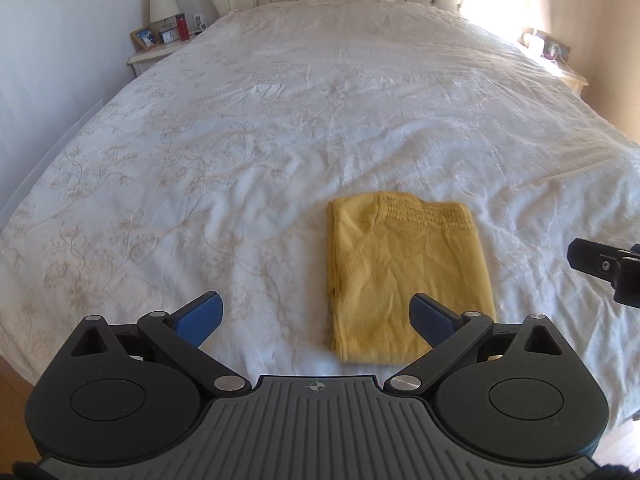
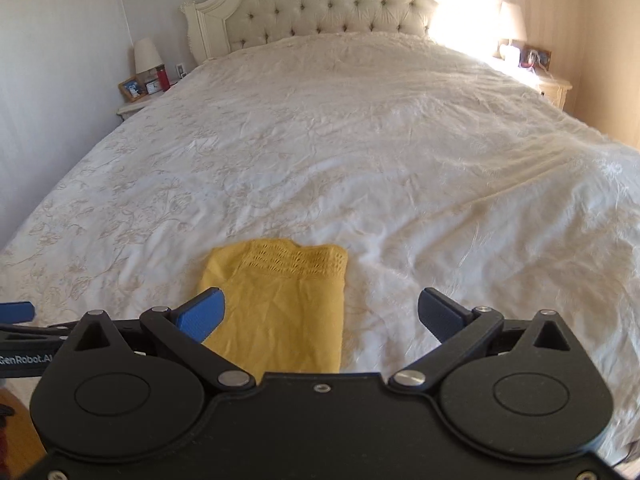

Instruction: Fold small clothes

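White floral bedspread (image 1: 280,128) carries your folded yellow top (image 1: 404,276), while your left gripper (image 1: 316,316) and right gripper (image 2: 322,316) hover above it, fingers wide and empty.

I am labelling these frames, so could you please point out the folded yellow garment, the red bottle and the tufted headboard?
folded yellow garment (image 1: 408,276): left wrist view, middle of its top layer.
red bottle (image 1: 183,28): left wrist view, its body, on the nightstand.
tufted headboard (image 2: 332,4): right wrist view, centre of the buttoned padding.
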Demonstrator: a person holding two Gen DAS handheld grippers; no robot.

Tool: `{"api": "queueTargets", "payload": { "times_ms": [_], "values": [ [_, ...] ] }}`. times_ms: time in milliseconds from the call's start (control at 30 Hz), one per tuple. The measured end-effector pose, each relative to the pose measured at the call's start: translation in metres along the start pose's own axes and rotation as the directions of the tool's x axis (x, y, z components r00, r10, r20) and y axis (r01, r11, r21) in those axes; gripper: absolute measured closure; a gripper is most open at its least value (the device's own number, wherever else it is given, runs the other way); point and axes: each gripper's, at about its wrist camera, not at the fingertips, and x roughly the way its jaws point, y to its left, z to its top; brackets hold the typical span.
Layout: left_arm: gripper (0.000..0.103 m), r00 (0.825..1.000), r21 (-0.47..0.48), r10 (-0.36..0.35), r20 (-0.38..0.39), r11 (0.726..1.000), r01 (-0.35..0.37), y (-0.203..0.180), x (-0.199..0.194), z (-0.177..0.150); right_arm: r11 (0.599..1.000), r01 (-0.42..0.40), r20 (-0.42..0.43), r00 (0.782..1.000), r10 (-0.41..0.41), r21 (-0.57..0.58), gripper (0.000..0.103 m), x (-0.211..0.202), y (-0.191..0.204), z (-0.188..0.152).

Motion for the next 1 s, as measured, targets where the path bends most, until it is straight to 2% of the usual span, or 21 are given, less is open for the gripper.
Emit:
{"api": "queueTargets", "payload": {
  "times_ms": [67, 233, 400, 567, 1000],
  "values": [
    [0.002, 1.0, -0.009, 0.014, -0.027, 1.0, -0.014, 0.003, -0.006, -0.011, 0.999, -0.021, -0.028, 0.999, 0.022, 0.028, 0.001, -0.008, 0.002, -0.009],
    [0.002, 0.997, -0.006, 0.032, -0.074, 0.999, -0.032, 0.011, -0.02, -0.038, 1.0, 0.005, -0.052, 0.999, -0.005, 0.005, 0.001, -0.029, 0.018, -0.038],
    [0.002, 0.996, -0.04, 0.012, -0.093, 0.999, -0.016, 0.018, -0.032, -0.049, 1.0, 0.015, -0.072, 0.997, -0.014, 0.012, 0.001, -0.045, 0.025, -0.055],
    [0.002, 0.997, -0.039, 0.013, -0.077, 0.999, -0.016, 0.016, -0.04, -0.053, 0.999, 0.045, -0.049, 0.998, -0.045, 0.011, 0.001, -0.058, 0.027, -0.06],
    [0.002, 0.997, -0.016, -0.025, -0.068, 1.0, 0.024, 0.0, -0.048, -0.053, 0.999, 0.043, -0.008, 0.999, -0.042, 0.024, 0.001, -0.073, 0.025, -0.057]
  ]
}}
